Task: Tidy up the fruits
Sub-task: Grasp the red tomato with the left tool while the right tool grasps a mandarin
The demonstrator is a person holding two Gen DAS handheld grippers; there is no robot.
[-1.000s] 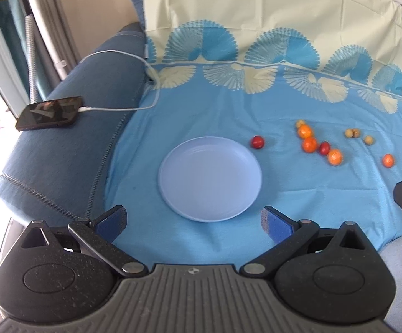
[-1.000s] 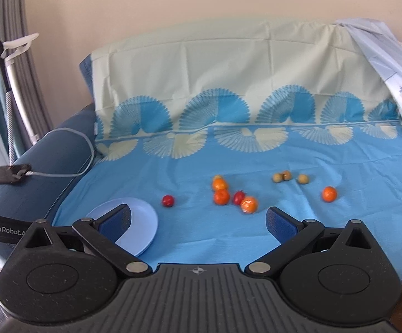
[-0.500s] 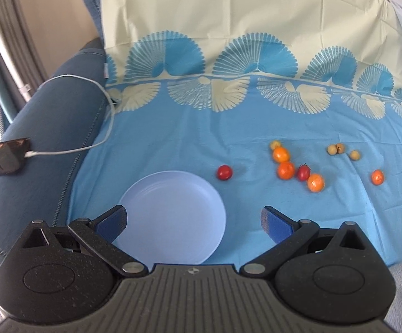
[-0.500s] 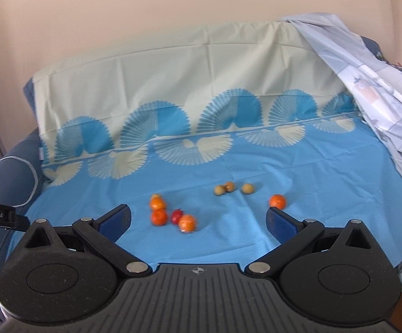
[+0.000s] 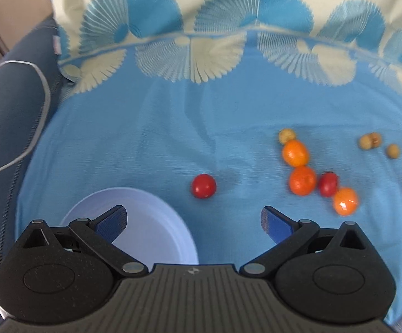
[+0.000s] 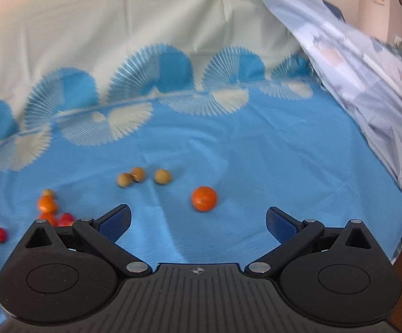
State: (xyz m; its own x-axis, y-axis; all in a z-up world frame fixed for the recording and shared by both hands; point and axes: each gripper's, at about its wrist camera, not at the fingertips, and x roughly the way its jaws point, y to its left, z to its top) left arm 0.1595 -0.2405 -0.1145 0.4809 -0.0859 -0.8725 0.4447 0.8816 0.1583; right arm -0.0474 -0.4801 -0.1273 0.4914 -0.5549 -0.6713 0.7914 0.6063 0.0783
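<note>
A pale blue plate (image 5: 156,230) lies on the blue sheet, partly under my left gripper (image 5: 194,217), which is open and empty. Just beyond the fingers sits a red tomato (image 5: 203,185). Right of it lies a cluster of oranges (image 5: 302,180) with a second red tomato (image 5: 328,184) and small tan fruits (image 5: 368,140). In the right wrist view, my right gripper (image 6: 198,217) is open and empty, a little short of a lone orange (image 6: 204,198). Tan fruits (image 6: 138,177) lie beyond it and the orange cluster (image 6: 46,204) is at the left.
The patterned blue and cream sheet (image 5: 173,127) covers a sofa seat and back. A dark blue armrest (image 5: 7,116) with a white cable (image 5: 38,127) is at the left. A pale crumpled cloth (image 6: 367,83) hangs at the right, by the seat's edge.
Both grippers have moved forward and to the right. The plate slid to the lower left of the left view; the phone left it. The lone orange now sits centred before the right gripper.
</note>
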